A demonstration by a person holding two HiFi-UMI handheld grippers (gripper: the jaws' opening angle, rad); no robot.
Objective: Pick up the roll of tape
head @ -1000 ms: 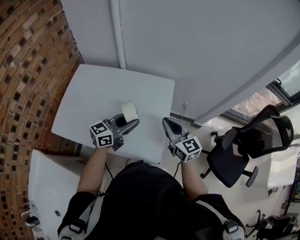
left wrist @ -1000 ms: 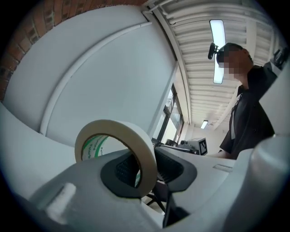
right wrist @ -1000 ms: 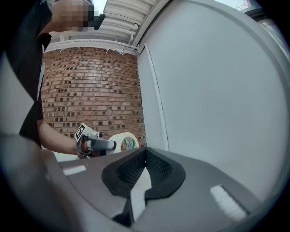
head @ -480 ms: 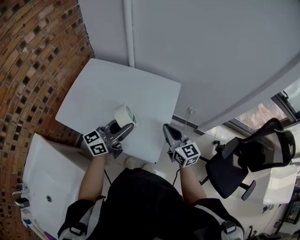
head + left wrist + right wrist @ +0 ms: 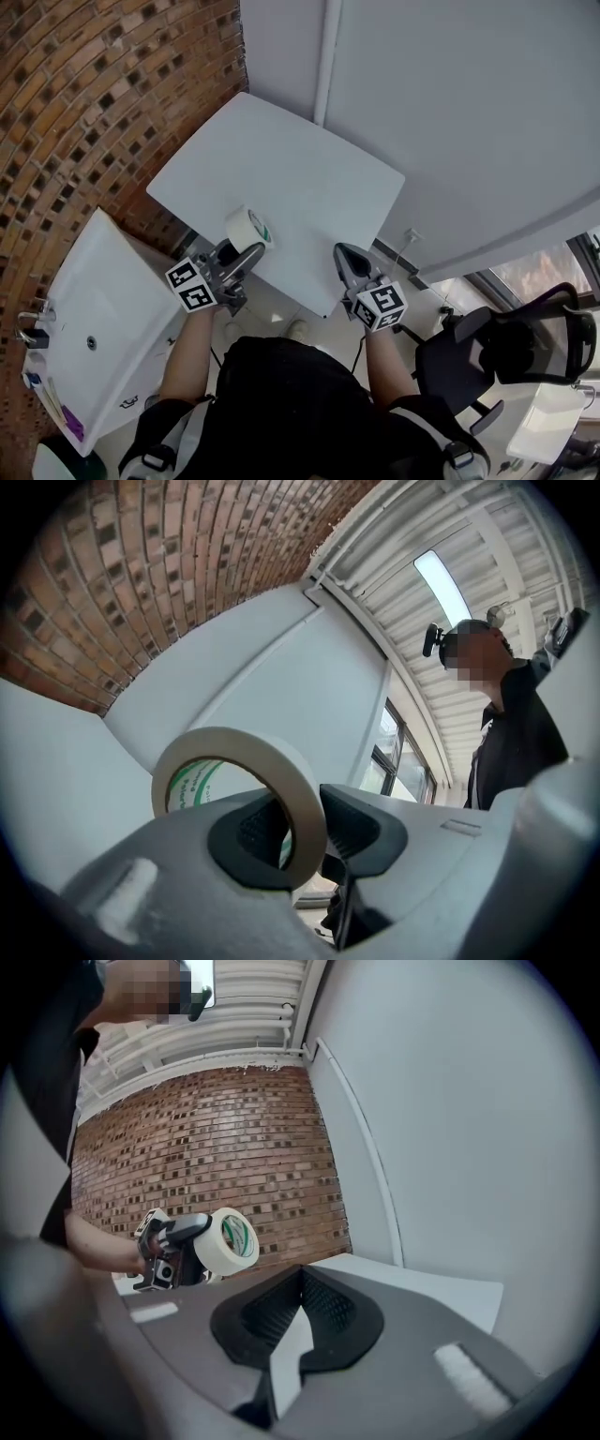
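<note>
One tape roll (image 5: 239,742), left gripper (image 5: 305,823) fingers (image 5: 361,825) pinching wall, left gripper view only

The cream, matt paper roll of tape (image 5: 239,742) is showing a green-printed inner core. The grey, matt moulded-plastic left tool (image 5: 305,827) is presenting black ribbed pads (image 5: 253,832). The smooth white bench (image 5: 281,178) is appearing matt. The red-brown brick wall (image 5: 94,103) is looking rough.
</note>
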